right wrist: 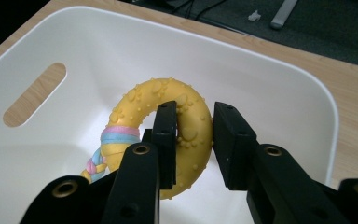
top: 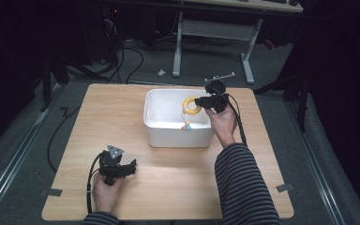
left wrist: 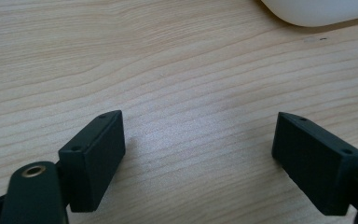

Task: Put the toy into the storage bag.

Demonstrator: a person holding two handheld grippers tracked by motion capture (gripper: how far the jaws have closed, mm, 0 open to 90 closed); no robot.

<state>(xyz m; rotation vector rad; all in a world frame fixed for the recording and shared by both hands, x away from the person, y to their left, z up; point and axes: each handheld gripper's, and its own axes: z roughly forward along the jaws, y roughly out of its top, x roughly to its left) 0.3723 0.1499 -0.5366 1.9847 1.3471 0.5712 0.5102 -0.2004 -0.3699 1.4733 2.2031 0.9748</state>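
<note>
A: Right gripper (right wrist: 193, 140) — jaws clamped on the yellow knobbly ring toy (right wrist: 168, 116), one jaw through the ring's hole, the other on its outer side. The ring hangs inside the white plastic bin (right wrist: 307, 88), above the floor of it. In the high view the same gripper (top: 200, 104) sits over the bin's right half, with the ring (top: 191, 105) at its tip.

B: Anything attached to the ring?

A: A pastel band, pink and blue, wraps the ring's lower left part, and a braided rope tail (right wrist: 94, 167) of the same colours drops from it. In the high view the tail's end (top: 186, 125) shows low in the bin, near the front wall. Cannot tell whether it touches the bottom.

B: Left gripper?

A: Left gripper (left wrist: 200, 149) — jaws wide apart, nothing between them, bare wood grain under them. It sits low over the wooden table (top: 112, 117), near the front left corner, well apart from the bin. The bin's rounded corner shows at the top right of the left gripper view.

B: Bin position?

A: Toward the far side of the table, right of centre. Slot handle (right wrist: 33, 93) cut in one end wall.
</note>
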